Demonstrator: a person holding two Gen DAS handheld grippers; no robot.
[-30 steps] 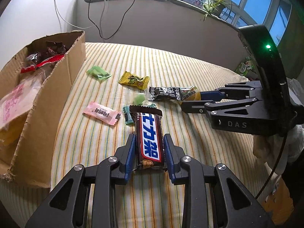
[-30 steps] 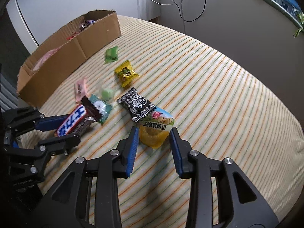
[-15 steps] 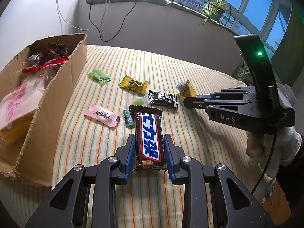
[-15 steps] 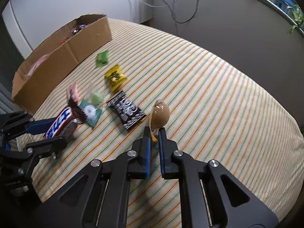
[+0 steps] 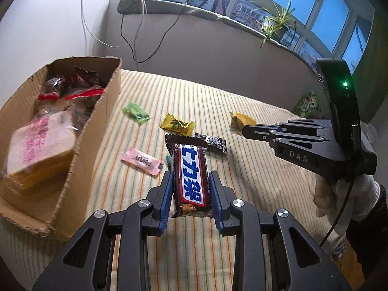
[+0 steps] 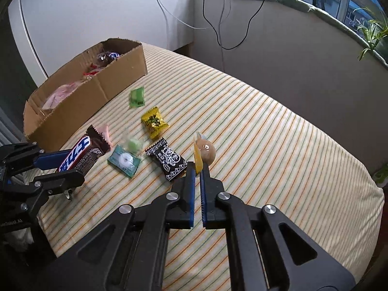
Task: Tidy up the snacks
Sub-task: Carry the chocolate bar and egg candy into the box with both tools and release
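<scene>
— What has the left gripper got?
— A brown chocolate bar, clamped lengthwise between its pads, lifted beside the cardboard box.
— And the right gripper?
— Pinched tight on the edge of a yellow egg snack packet, raised off the striped cloth. The other sweets lie loose between them.

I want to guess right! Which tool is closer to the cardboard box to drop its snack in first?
Probably the left tool. It grips the chocolate bar right beside the cardboard box. The right tool, pinching the yellow snack packet, sits farther away, across the loose candies.
</scene>
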